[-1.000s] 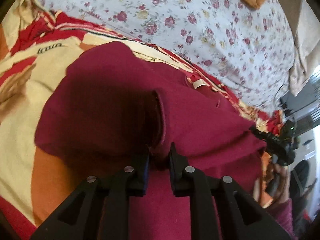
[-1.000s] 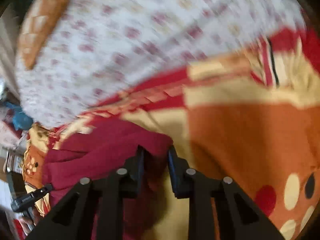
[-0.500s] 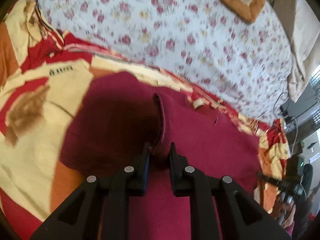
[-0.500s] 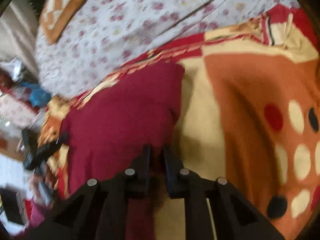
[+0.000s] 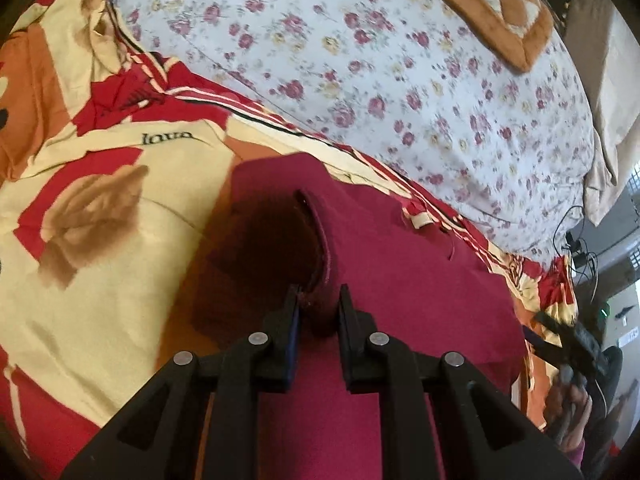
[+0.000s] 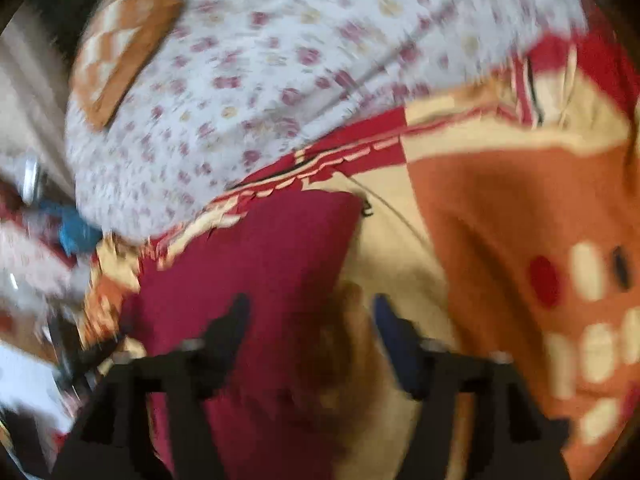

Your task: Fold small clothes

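Observation:
A dark red garment (image 5: pixel 400 264) lies on a patterned blanket (image 5: pixel 100 208) of cream, red and orange. My left gripper (image 5: pixel 319 300) is shut on a hemmed edge of the garment and holds that fold lifted off the cloth below. In the blurred right wrist view the same dark red garment (image 6: pixel 256 264) lies flat with its right edge between the fingers. My right gripper (image 6: pixel 310 312) hovers over that edge with its jaws opening wide and the pads off the cloth.
A white sheet with pink flowers (image 5: pixel 400 60) covers the bed beyond the blanket, and an orange checked cushion (image 5: pixel 492 4) lies on it. At the lower right of the left wrist view the other gripper and a hand (image 5: pixel 572 364) show. Clutter (image 6: pixel 36 240) stands beside the bed.
My right gripper has let go of the garment's edge and its jaws have spread wide. My left gripper has kept its hold and drawn the fold back, so more blanket shows at the left.

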Demonstrator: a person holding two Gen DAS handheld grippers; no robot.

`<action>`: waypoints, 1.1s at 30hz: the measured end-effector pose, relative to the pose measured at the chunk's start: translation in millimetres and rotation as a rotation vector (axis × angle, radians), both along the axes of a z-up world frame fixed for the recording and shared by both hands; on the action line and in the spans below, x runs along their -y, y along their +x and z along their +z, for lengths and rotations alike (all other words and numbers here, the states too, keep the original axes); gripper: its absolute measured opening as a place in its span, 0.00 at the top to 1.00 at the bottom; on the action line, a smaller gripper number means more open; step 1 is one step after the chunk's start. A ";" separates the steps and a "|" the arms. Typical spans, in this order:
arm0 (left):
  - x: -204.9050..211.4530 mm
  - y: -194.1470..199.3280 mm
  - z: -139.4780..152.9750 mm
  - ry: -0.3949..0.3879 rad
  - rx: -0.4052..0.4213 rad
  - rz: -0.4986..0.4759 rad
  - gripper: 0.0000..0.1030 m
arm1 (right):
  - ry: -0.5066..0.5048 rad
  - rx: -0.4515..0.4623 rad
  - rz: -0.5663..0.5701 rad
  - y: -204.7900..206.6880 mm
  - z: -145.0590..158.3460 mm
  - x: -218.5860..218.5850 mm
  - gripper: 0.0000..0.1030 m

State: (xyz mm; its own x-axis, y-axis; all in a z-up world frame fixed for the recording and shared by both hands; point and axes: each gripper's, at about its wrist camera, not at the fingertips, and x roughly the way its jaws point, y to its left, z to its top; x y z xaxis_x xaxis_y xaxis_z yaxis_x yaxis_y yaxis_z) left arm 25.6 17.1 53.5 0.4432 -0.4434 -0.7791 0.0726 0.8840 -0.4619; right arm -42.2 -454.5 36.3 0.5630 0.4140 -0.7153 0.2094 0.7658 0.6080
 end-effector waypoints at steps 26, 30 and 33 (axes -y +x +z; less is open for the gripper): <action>31.4 -29.5 -13.6 0.174 -0.005 -0.028 0.80 | -0.465 -0.080 0.221 -18.8 -13.3 -44.4 0.66; 34.0 -47.0 -6.6 0.244 0.028 -0.033 0.80 | -0.416 -0.055 0.167 -27.8 -7.0 -37.5 0.65; 31.5 -57.6 1.2 0.259 0.060 -0.024 0.80 | -0.438 -0.039 0.167 -38.2 6.1 -42.2 0.64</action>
State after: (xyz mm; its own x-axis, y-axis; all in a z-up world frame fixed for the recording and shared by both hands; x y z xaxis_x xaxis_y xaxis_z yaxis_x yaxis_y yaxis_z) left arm -32.0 -14.4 54.6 0.4837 -0.2435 -0.8407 0.1154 0.9699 -0.2146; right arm -80.3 -412.3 42.4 0.4834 0.1508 -0.8623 0.0781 0.9737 0.2141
